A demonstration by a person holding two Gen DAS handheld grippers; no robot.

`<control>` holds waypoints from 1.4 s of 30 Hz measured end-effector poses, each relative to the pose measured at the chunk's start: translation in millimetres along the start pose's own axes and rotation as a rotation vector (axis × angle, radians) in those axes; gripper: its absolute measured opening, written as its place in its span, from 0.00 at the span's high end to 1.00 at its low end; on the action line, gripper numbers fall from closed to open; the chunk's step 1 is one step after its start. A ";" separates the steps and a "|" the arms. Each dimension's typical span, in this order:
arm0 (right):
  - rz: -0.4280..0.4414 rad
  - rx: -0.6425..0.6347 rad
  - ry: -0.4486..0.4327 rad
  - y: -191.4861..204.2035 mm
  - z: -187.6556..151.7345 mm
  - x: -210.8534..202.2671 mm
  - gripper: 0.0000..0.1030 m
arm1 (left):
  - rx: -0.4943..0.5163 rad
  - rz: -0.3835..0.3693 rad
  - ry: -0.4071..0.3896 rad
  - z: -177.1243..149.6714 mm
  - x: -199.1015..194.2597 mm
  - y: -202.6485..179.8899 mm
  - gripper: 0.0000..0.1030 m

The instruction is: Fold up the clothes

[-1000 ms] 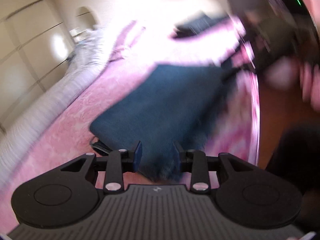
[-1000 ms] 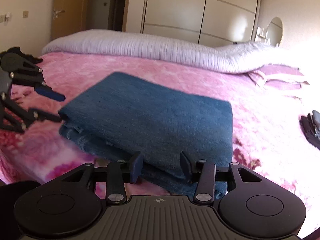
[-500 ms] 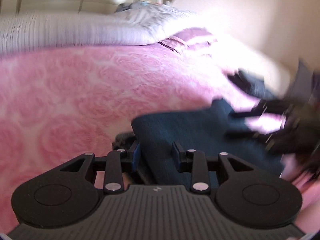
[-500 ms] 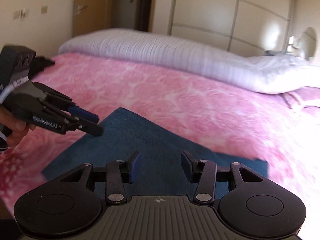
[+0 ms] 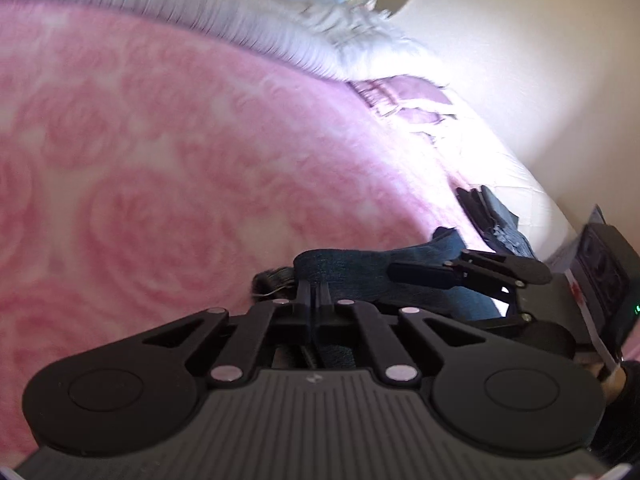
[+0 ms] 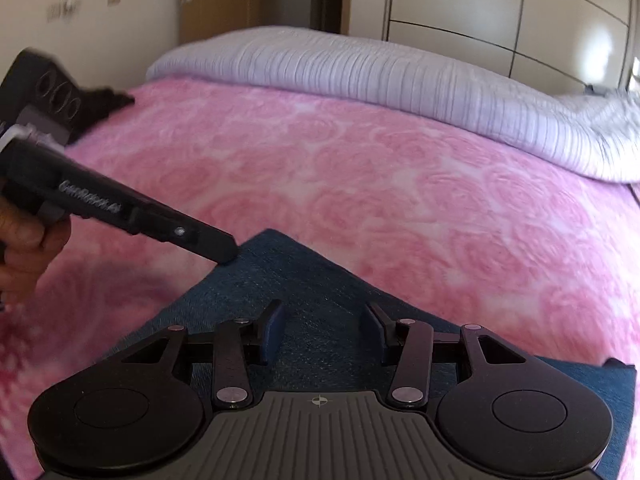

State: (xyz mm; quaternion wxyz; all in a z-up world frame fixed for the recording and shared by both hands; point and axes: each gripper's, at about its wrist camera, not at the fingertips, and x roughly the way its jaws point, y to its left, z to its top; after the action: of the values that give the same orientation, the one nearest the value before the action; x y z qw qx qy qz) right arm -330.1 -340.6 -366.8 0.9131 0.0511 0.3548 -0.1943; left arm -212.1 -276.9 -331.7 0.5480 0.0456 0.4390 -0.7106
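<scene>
Jeans [image 6: 304, 304] lie folded into a dark blue slab on the pink bed [image 6: 360, 184] | left tool [image 5: 315, 294] clamps one corner | right tool [image 6: 322, 332] hovers agape above | final fold or tidy likely left

- The dark blue garment [image 6: 304, 292] is lying folded flat on the pink rose-patterned bedspread [image 6: 360, 168], near the bed's front edge.
- One corner is pointing toward the striped lilac pillows [image 6: 360, 72].
- In the left wrist view, a folded edge of the garment [image 5: 360, 276] is bunching into a thick roll, with dark grey fabric [image 5: 272, 278] peeking out beside it.
</scene>
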 end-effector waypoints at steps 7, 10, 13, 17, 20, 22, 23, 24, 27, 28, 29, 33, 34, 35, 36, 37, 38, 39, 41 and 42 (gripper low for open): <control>0.015 -0.007 -0.046 21.7 -0.2 -35.0 0.54 | 0.094 0.062 0.008 -1.5 -3.4 -15.5 0.98; 0.100 -0.001 -0.083 53.1 -12.0 -61.6 0.54 | 0.132 0.097 0.013 -4.0 -2.1 -21.9 0.98; 0.084 -0.115 -0.068 93.1 -29.1 -77.8 0.53 | 0.138 0.118 0.013 -5.2 -2.3 -26.0 0.98; -0.011 -0.318 -0.023 143.7 -54.9 -73.1 0.32 | 0.122 0.131 0.014 -6.3 -1.8 -25.9 0.96; -0.080 -0.390 -0.008 165.2 -63.1 -52.4 0.32 | 0.085 0.139 0.014 -5.5 -2.2 -21.6 0.91; -0.132 -0.396 -0.011 170.3 -62.2 -37.0 0.32 | 0.065 0.139 0.017 -4.9 -3.8 -18.6 0.88; -0.164 -0.406 -0.012 172.4 -61.9 -32.7 0.35 | 0.060 0.141 0.018 -4.4 -4.5 -17.8 0.86; -0.199 -0.420 -0.013 173.2 -62.0 -32.2 0.47 | 0.055 0.143 0.020 -3.7 -5.2 -18.1 0.85; -0.253 -0.478 -0.015 173.3 -62.9 -41.8 0.50 | 0.066 0.132 0.022 -2.0 -10.7 -25.1 0.86; -0.274 -0.514 -0.017 174.8 -64.6 -45.5 0.50 | 0.074 0.127 0.021 -1.3 -12.8 -28.3 0.86; -0.290 -0.560 -0.020 176.8 -66.3 -46.8 0.51 | 0.069 0.117 0.020 0.1 -13.6 -30.3 0.86; -0.302 -0.708 0.012 181.7 -81.3 -33.9 0.61 | 0.041 0.075 0.042 4.2 -9.9 -32.4 0.85; -0.297 -0.730 0.015 182.8 -86.7 -30.7 0.64 | 0.039 0.071 0.059 4.7 -5.9 -32.8 0.85; -0.292 -0.741 0.010 182.8 -90.8 -28.6 0.66 | 0.037 0.068 0.075 5.2 -2.0 -33.1 0.86; -0.284 -0.741 0.002 181.0 -92.8 -28.7 0.68 | 0.039 0.073 0.087 5.0 1.6 -34.1 0.87; -0.269 -0.729 -0.005 177.3 -92.3 -30.8 0.70 | 0.052 0.072 0.090 5.2 2.0 -36.2 0.87; -0.254 -0.723 -0.010 173.8 -90.5 -35.2 0.72 | 0.068 0.067 0.084 4.9 -1.9 -39.9 0.88; -0.244 -0.730 -0.020 171.7 -89.0 -42.3 0.73 | 0.083 0.062 0.077 4.6 -5.9 -43.7 0.88; -0.225 -0.746 -0.041 167.7 -86.7 -57.2 0.74 | 0.114 0.049 0.056 -0.3 -19.3 -51.4 0.91; -0.216 -0.757 -0.052 166.5 -88.4 -65.9 0.74 | 0.124 0.046 0.045 -2.7 -24.6 -54.6 0.94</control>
State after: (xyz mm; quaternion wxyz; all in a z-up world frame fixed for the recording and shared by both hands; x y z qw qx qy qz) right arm -364.9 -146.1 -395.9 0.8502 -0.3320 0.3817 -0.1458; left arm -248.2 -256.1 -288.6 0.5505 0.1054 0.4050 -0.7224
